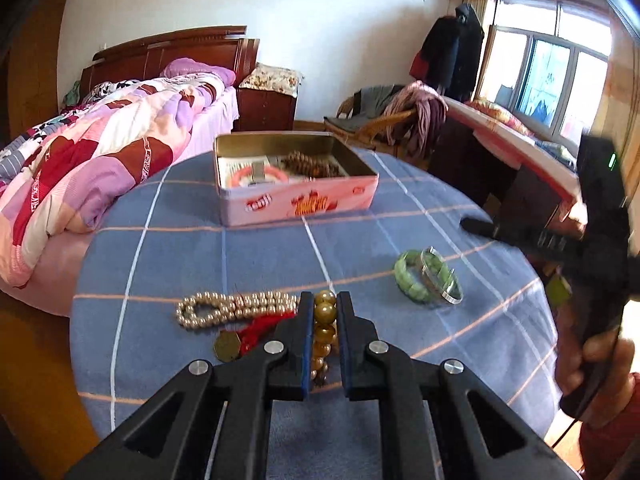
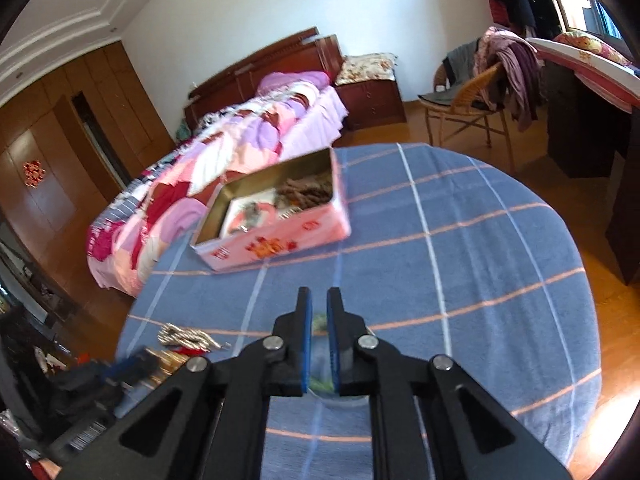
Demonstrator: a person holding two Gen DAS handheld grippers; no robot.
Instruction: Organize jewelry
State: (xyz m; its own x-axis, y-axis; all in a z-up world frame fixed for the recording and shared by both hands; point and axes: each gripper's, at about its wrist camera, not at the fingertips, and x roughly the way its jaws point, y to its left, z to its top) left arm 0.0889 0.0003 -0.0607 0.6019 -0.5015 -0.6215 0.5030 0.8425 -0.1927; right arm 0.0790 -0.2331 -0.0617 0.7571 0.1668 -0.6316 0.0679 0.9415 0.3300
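Left gripper [image 1: 325, 300] clamped on amber beads [image 1: 325, 312], pearl strand [image 1: 232, 308] just beside.

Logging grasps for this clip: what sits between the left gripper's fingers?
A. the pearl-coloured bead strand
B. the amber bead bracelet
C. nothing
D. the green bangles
B: in the left wrist view the left gripper is closed on the amber bead bracelet, while the pearl-coloured bead strand lies to its left and the green bangles to its right on the tablecloth.
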